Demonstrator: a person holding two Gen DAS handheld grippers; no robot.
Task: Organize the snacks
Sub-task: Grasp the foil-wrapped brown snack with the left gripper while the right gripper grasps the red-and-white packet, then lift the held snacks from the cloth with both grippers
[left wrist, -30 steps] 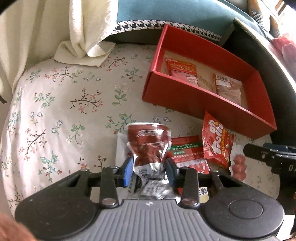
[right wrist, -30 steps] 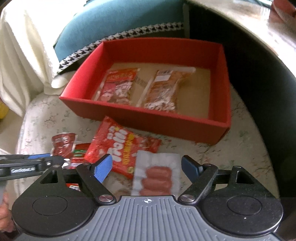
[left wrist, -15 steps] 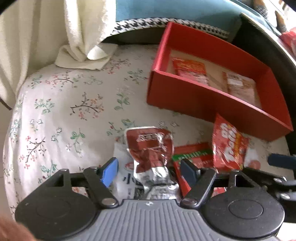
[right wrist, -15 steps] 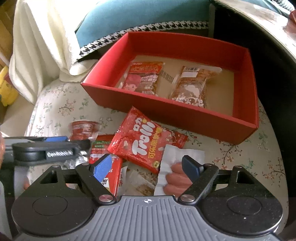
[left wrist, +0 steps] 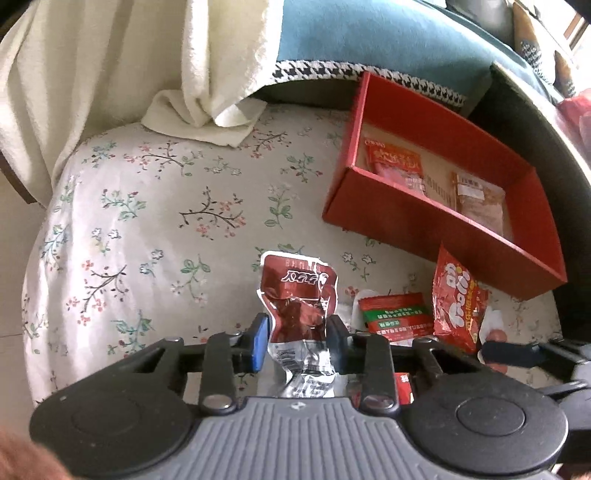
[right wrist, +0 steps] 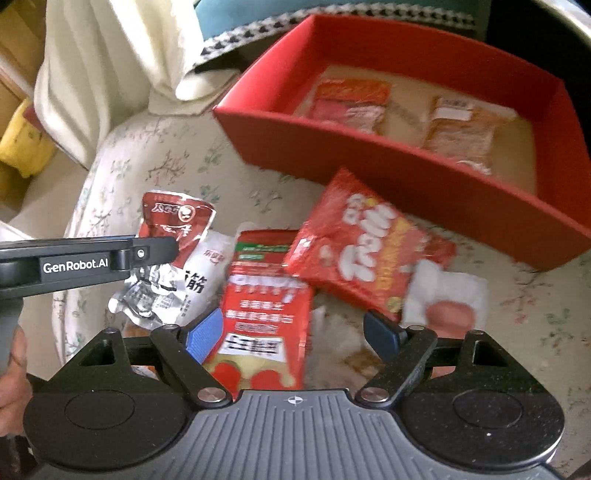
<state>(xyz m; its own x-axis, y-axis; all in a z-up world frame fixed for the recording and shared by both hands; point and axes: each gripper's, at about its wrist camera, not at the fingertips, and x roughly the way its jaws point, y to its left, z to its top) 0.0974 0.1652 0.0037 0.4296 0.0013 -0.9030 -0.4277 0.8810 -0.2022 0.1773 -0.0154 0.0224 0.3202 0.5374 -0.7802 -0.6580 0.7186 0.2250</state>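
My left gripper (left wrist: pixel 297 341) is shut on a dark red foil snack pouch (left wrist: pixel 297 295), held upright above the floral cloth; the pouch also shows in the right wrist view (right wrist: pixel 173 225), pinched by the left gripper. My right gripper (right wrist: pixel 293 328) is open over a red and green snack pack (right wrist: pixel 264 295). A red Trolli bag (right wrist: pixel 364 247) and a white sausage pack (right wrist: pixel 448 295) lie beside it. The red box (left wrist: pixel 417 221) holds two snack packs (left wrist: pixel 395 162) (left wrist: pixel 480 201).
A white packet (right wrist: pixel 207 273) lies under the pouch. A cream towel (left wrist: pixel 207 118) hangs at the back left. A teal cushion (left wrist: pixel 369 33) sits behind the box. A dark table edge (left wrist: pixel 546 122) runs along the right.
My left gripper opened half a second ago and has shut again on the dark red pouch, lifting it. My right gripper has swung left from the sausage pack to over the red and green pack.
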